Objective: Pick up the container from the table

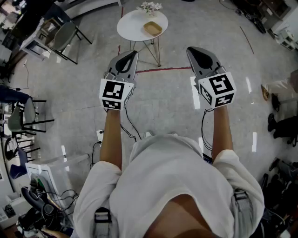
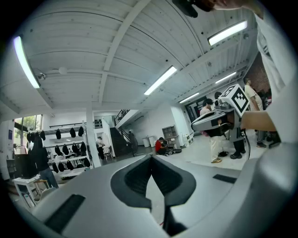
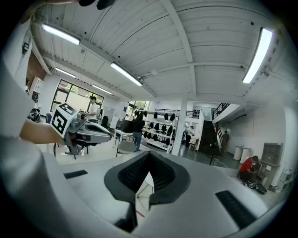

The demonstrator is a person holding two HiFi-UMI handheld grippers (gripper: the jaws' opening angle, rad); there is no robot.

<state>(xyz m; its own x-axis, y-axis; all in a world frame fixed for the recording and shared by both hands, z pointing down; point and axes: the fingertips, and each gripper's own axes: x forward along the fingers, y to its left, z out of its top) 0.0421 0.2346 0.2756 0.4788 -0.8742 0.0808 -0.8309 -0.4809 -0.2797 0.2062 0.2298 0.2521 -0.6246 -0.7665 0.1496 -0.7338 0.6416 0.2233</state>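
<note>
A person in a white shirt holds out both arms over a gray floor (image 1: 163, 102). The left hand-held gripper (image 1: 134, 53) points forward and level. Its two jaws are closed, tip against tip, with nothing between them. The right hand-held gripper (image 1: 189, 49) points forward too, tipped down just a little. Its jaws are also closed and it holds nothing. The two sit side by side with a gap between them.

Ahead of them stands a small round white tabletop (image 1: 132, 26) on thin legs. The container (image 1: 152, 29) sits on the right part of it (it is a tan, shallow dish). Some pale flowers (image 1: 150, 7) stand at the far edge of the tabletop, just beyond the container. The container is well apart from both hand-held grippers, and neither one touches it.

A thin red line (image 1: 163, 69) runs across the floor between the tabletop legs and the hand-held grippers. A dark chair (image 1: 63, 36) stands off to the left.
</note>
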